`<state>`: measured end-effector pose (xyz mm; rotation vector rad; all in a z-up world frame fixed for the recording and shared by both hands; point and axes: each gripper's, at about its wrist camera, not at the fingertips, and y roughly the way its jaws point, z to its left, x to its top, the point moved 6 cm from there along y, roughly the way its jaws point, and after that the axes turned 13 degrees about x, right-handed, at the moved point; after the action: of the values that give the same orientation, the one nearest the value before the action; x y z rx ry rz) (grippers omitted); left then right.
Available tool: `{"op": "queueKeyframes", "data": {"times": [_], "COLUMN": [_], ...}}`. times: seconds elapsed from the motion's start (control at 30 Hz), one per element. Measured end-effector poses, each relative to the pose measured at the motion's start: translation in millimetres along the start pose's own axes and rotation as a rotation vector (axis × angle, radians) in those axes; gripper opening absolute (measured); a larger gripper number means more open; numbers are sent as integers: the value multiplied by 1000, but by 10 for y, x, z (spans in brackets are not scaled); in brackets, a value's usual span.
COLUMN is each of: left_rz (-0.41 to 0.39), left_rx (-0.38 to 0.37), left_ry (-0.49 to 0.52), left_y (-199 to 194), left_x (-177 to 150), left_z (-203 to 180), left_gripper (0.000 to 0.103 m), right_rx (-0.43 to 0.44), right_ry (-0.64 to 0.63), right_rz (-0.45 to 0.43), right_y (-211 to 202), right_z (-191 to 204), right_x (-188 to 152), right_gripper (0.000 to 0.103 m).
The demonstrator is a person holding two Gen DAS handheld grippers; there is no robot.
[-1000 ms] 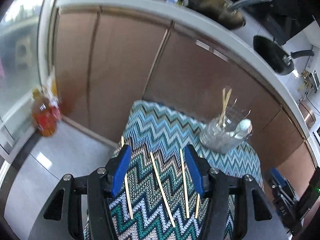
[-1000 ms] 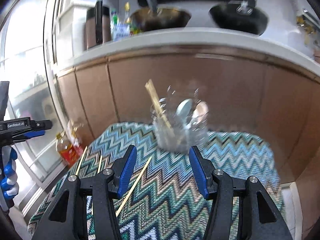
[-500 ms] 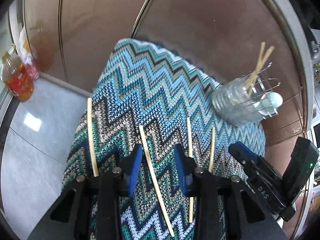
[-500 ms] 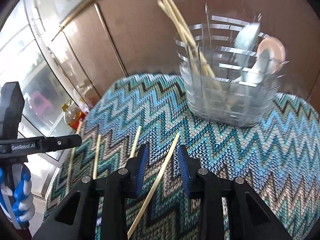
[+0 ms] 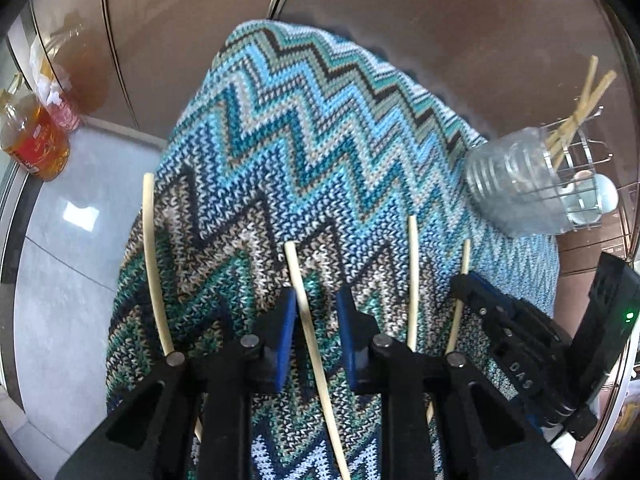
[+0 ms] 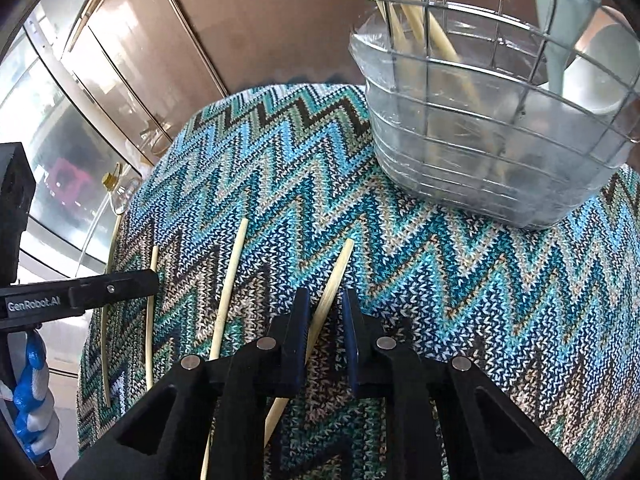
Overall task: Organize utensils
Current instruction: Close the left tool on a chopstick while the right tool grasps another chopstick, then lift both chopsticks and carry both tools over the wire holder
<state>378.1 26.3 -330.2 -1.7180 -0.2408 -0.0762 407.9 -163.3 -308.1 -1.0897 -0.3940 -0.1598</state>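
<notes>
Several pale wooden chopsticks lie on a zigzag knit cloth (image 5: 304, 128). My left gripper (image 5: 316, 300) is low over the cloth, jaws narrowed around one chopstick (image 5: 298, 276) with small gaps still showing. My right gripper (image 6: 325, 300) straddles the rightmost chopstick (image 6: 340, 264) the same way; it also shows in the left wrist view (image 5: 460, 276). A clear wire-caged utensil holder (image 6: 492, 148) at the back right holds chopsticks and spoons; it also shows in the left wrist view (image 5: 532, 188).
Two more chopsticks lie beside the left gripper, one (image 5: 150, 256) near the cloth's left edge and one (image 5: 413, 276) to the right. A bottle of amber liquid (image 5: 32, 140) stands on the floor at left. Brown cabinet doors (image 5: 400, 12) rise behind the table.
Both grippers have dropped toward the cloth and moved forward, and their jaws have narrowed from wide open to a small gap around one chopstick each.
</notes>
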Motion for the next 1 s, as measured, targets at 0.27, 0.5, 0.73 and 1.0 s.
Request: {"op": "queueKeyframes", "data": {"times": [0.27,0.5,0.73,1.0], "left_rz": [15,5,-91,-241], "left_rx": [19,-6,-46,-80], "left_ry": [-5,-42,-25,-5], "left_y": [55,10,-302,-901], "left_x": [10,-16,-151,-414], "left_z": [15,65,-6,-44], "left_gripper": [8,5,4,4], "right_rx": [14,63,116,161], "right_ry": [19,38,-5,-106], "right_rz": [30,9,-78,-223], "right_y": [188,94,-305,-982], "right_z": [23,59,303,638], "right_x": [174,98,5,-218], "right_gripper": [13,6,6,6]}}
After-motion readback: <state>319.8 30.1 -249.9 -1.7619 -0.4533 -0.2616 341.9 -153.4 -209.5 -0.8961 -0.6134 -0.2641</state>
